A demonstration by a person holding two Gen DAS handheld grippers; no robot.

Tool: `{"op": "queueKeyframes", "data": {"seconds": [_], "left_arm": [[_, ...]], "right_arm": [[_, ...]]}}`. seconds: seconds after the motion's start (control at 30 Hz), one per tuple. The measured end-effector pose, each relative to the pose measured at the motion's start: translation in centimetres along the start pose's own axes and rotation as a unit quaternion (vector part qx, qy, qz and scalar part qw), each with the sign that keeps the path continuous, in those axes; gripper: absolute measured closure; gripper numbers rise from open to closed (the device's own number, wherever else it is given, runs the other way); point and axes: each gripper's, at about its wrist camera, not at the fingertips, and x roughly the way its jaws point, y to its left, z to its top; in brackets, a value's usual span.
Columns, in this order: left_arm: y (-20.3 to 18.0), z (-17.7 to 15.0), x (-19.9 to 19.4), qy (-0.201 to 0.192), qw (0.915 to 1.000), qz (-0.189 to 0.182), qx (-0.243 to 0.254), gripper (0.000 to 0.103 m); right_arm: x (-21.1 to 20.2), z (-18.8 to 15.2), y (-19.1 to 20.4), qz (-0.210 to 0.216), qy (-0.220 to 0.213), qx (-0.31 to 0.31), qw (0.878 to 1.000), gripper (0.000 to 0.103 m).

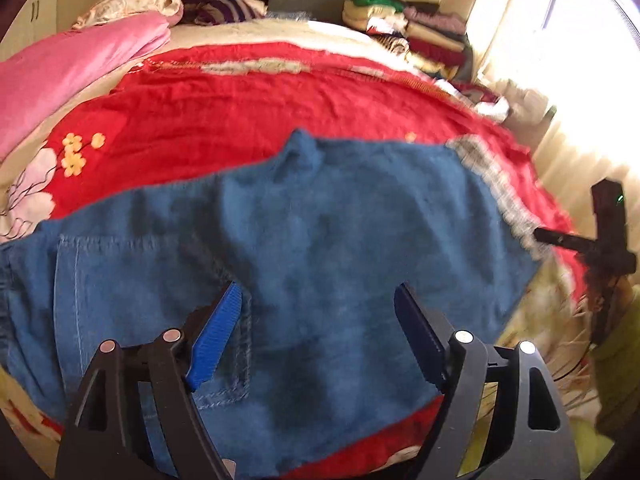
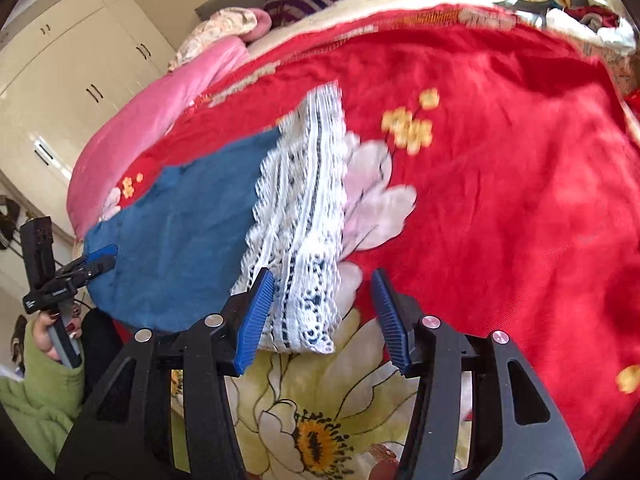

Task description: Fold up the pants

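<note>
Blue denim pants point(image 1: 320, 208) lie flat on a red floral bedspread point(image 1: 240, 112). A back pocket point(image 1: 140, 300) faces up at the left and a white lace hem point(image 1: 492, 184) is at the right. My left gripper point(image 1: 318, 292) hovers open over the seat of the pants with nothing between its pads. The right wrist view shows the pants point(image 2: 180, 248) with the lace hem point(image 2: 300, 220) folded across them. My right gripper point(image 2: 323, 276) stands open just above the near end of the lace. The left gripper point(image 2: 96, 262) sits at the pants' far left edge.
A pink quilt point(image 1: 72, 64) lies along the bed's left side. Pillows and stacked folded clothes point(image 1: 420, 32) crowd the head and far right corner. A cream wardrobe point(image 2: 72, 60) stands beyond the bed. A hand in a green sleeve point(image 2: 44, 380) holds the left gripper.
</note>
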Motion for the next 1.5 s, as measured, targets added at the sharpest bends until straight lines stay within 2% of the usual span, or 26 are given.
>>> {"op": "queueKeyframes", "data": {"seconds": [0.1, 0.13, 0.23, 0.3, 0.43, 0.57, 0.73, 0.83, 0.9, 1.03, 1.2, 1.37, 1.5], "left_arm": [[-0.2, -0.5, 0.7, 0.017, 0.9998, 0.011, 0.006, 0.016], [-0.2, -0.6, 1.2, 0.026, 0.9994, 0.021, 0.006, 0.016], [-0.3, -1.0, 2.2, 0.041, 0.9985, 0.036, 0.011, 0.014], [-0.4, -1.1, 2.2, 0.042, 0.9982, 0.04, 0.014, 0.014], [0.2, -1.2, 2.0, 0.043, 0.9984, 0.036, 0.002, 0.014], [0.4, -1.2, 2.2, 0.046, 0.9983, 0.035, -0.001, 0.014], [0.4, -1.3, 2.1, 0.045, 0.9985, 0.032, -0.003, 0.014], [0.3, -1.4, 1.8, 0.041, 0.9987, 0.028, -0.006, 0.014], [0.4, -1.4, 1.4, 0.037, 0.999, 0.025, -0.011, 0.014], [0.7, -1.7, 0.0, 0.026, 0.9992, 0.024, -0.021, 0.014], [1.7, -1.6, -2.6, -0.002, 0.9986, 0.038, -0.035, 0.014], [3.1, -1.3, -5.3, -0.033, 0.996, 0.069, -0.046, 0.014], [4.8, -1.5, -7.1, -0.049, 0.992, 0.102, -0.055, 0.009]], "right_arm": [[0.4, -0.4, 0.4, 0.012, -0.002, -0.001, 1.0, 0.059], [0.5, -0.5, 0.7, 0.014, 0.0, -0.008, 1.0, 0.068], [0.8, -0.7, 1.7, 0.025, 0.01, -0.024, 0.999, 0.086], [0.2, -0.6, 2.3, 0.025, 0.004, -0.035, 0.999, 0.09], [-2.0, -0.7, 2.7, 0.006, -0.013, -0.05, 0.999, 0.093], [-1.4, -1.2, 2.4, -0.036, 0.015, -0.061, 0.997, 0.093], [0.1, -1.9, 1.2, -0.027, 0.018, -0.024, 0.999, 0.09], [-0.4, -1.7, 1.4, -0.04, 0.015, -0.03, 0.999, 0.077], [-1.3, -1.4, 1.6, -0.054, 0.003, -0.033, 0.998, 0.063], [-3.4, -0.7, 2.2, -0.062, -0.034, -0.037, 0.997, 0.06], [-4.2, 0.0, 5.6, -0.057, -0.064, -0.082, 0.993, 0.047], [-3.0, 0.2, 9.5, -0.04, -0.065, -0.134, 0.988, 0.041], [-1.4, 0.1, 12.8, -0.031, -0.065, -0.173, 0.982, 0.034]]}}
